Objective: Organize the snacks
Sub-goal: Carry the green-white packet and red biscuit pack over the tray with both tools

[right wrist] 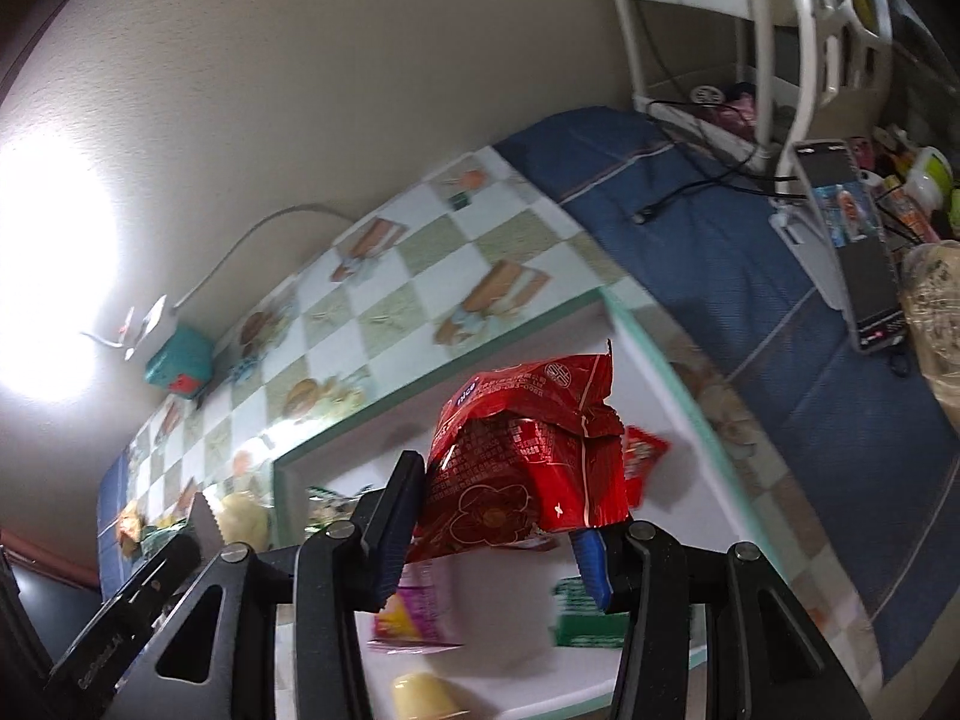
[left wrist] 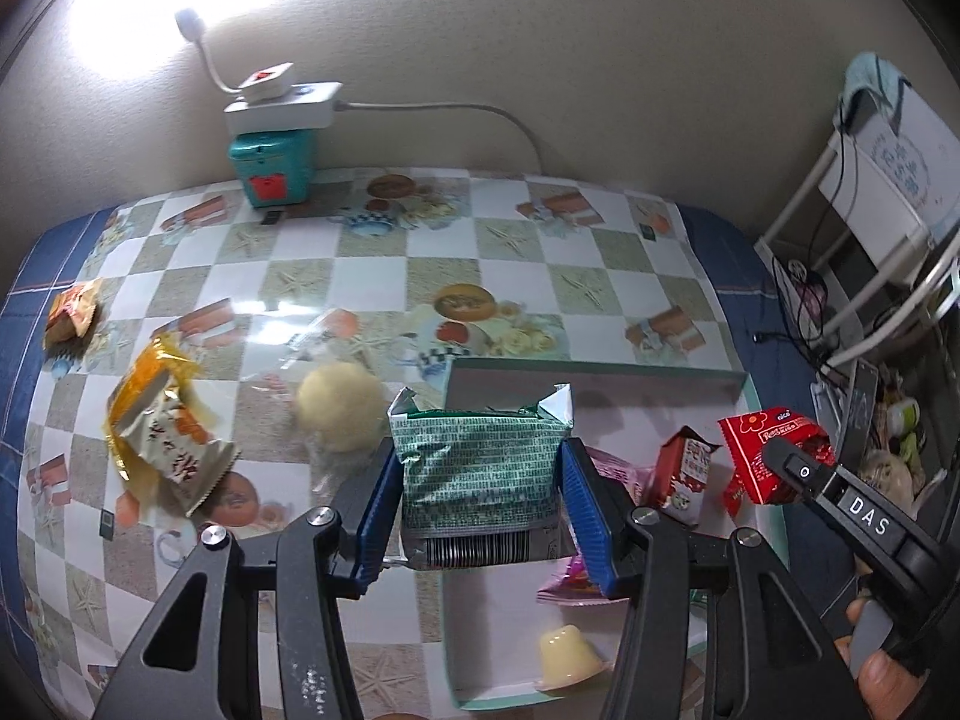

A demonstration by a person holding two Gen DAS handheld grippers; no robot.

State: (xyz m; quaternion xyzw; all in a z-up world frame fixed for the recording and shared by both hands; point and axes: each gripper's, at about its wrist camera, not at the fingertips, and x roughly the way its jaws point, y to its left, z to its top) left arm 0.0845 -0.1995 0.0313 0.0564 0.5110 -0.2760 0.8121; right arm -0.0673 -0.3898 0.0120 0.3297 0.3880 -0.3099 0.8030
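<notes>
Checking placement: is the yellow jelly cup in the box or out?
In: the jelly cup sits on the white floor inside the box, near its front wall.

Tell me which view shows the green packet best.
Left wrist view: the green packet sits centred and sharp, clamped in the left gripper over the box. The right wrist view shows only a blurred green scrap behind its fingers.

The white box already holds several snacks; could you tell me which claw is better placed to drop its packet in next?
Probably right: the right claw holds its red packet over the white box; the left claw's green packet straddles the box's edge.
</notes>
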